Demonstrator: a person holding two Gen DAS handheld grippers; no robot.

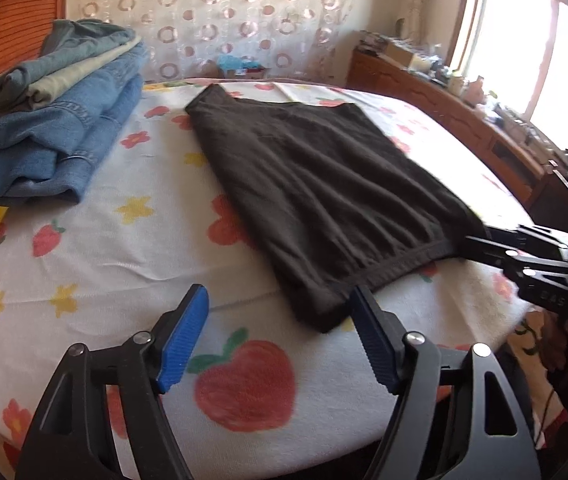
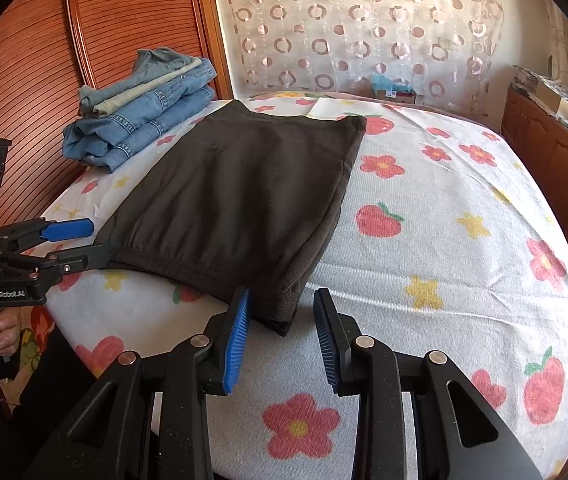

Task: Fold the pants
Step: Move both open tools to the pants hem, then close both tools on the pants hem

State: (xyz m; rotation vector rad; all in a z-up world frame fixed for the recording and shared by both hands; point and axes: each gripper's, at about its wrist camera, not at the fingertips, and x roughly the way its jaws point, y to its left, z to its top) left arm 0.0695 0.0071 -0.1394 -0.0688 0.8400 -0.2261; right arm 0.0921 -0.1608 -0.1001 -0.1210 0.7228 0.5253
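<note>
Dark brown pants (image 1: 308,184) lie folded flat on the flowered bed cover (image 1: 95,248), also in the right wrist view (image 2: 235,200). My left gripper (image 1: 279,300) is open, its blue pads either side of the pants' near left corner, just short of the cloth. It shows from the side in the right wrist view (image 2: 91,240), jaws apart at the hem's left end. My right gripper (image 2: 284,300) is open at the pants' near right corner, its left pad (image 2: 237,340) against the cloth edge. It shows in the left wrist view (image 1: 480,240) at the hem's right end.
A stack of folded jeans (image 2: 143,120) sits at the far left of the bed, beside a ribbed wooden headboard (image 2: 35,60). A wooden cabinet (image 2: 556,160) with clutter runs along the right. A curtain (image 2: 356,28) hangs behind. A window (image 1: 524,40) is bright.
</note>
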